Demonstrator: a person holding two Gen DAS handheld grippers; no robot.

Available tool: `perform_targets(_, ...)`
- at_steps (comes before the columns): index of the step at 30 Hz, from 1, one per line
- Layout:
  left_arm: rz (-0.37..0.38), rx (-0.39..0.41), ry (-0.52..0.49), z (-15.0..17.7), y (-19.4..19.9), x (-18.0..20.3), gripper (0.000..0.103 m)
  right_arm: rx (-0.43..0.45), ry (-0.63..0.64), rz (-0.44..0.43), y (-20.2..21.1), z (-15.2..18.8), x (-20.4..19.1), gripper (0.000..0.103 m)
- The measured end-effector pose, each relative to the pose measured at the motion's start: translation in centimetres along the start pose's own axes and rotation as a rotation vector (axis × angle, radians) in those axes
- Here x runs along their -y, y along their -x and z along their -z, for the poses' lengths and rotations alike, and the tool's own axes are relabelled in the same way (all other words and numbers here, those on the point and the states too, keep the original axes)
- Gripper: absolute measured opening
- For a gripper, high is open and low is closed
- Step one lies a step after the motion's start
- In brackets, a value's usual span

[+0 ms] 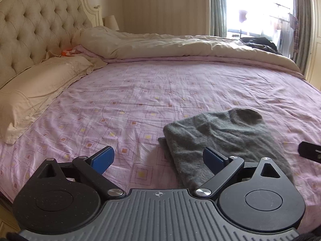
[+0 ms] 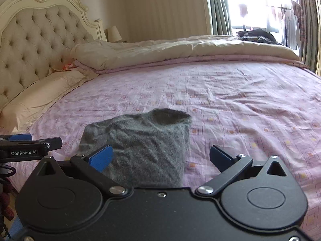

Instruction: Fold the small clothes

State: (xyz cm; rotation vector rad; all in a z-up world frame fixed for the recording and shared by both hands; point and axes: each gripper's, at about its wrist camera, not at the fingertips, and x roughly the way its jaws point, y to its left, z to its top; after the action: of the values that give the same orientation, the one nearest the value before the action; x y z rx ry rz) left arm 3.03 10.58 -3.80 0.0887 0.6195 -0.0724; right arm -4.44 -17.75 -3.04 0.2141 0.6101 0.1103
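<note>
So from the left wrist cam, my left gripper (image 1: 158,156) is spread wide with nothing between the blue pads (image 1: 103,157), hovering over the pink patterned bedsheet (image 1: 140,92) at the near edge of the bed. The grey knit garment (image 1: 220,138) lies ahead and off to the right of it, flat on the sheet and already looking folded over into a rough rectangle, with its long axis running from near to far and a darker opening at the far end. Only the right-hand pad sits over the garment's near left corner; the left-hand one is over bare sheet. A bit of the right gripper (image 1: 309,150) pokes in at the right edge. No readable writing in this view, just a little crosshair mark on the gripper body. Switching to the right wrist cam, the right gripper (image 2: 161,157) is also wide open and holding nothing, and here the grey knit garment (image 2: 144,142) sits almost straight ahead, slightly left of centre, with its near end running under the gripper body. So I'd say the right one is better lined up for the next grab, probably the near edge, though that's my guess. The left gripper (image 2: 30,144) shows at the left edge, and its side reads "GenRobot.AI" in white. A cream duvet (image 2: 180,50) is bunched along the far side.
</note>
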Motion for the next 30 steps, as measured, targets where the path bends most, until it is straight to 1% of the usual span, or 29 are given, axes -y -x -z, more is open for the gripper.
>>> perform_targets(2,0.022,-0.009,-0.007,0.2,0.9,0.9,0.096,-0.012,-0.035,-0.013,0.5,0.6,0.3,0.103)
perform_targets(6,0.059,-0.012,-0.003,0.9,2.2,2.1,0.096,-0.018,-0.046,0.028,1.6,1.5,0.2,0.103)
perform_targets(14,0.030,-0.069,0.024,2.6,3.1,2.7,0.096,-0.035,-0.012,0.072,2.7,2.2,-0.4,0.103)
perform_targets(17,0.013,-0.091,0.032,3.1,3.2,2.5,0.096,-0.023,0.006,0.088,3.1,2.3,-1.0,0.103)
perform_targets(20,-0.006,-0.105,0.029,3.4,3.3,2.4,0.096,0.004,0.016,0.124,3.8,2.4,-1.5,0.103)
perform_targets(23,-0.014,-0.113,0.022,3.7,3.5,2.4,0.096,0.002,0.015,0.179,4.0,2.4,-1.6,0.102)
perform_targets(25,-0.008,-0.117,0.015,3.8,3.6,2.5,0.096,-0.007,0.014,0.169,4.0,2.4,-1.4,0.103)
perform_targets(28,-0.006,-0.125,0.009,4.0,3.6,2.7,0.096,-0.028,-0.013,0.116,4.0,2.5,-0.8,0.102)
perform_targets(30,-0.010,-0.128,0.002,4.1,3.6,3.0,0.096,-0.038,-0.031,0.099,4.0,2.5,-0.5,0.102)
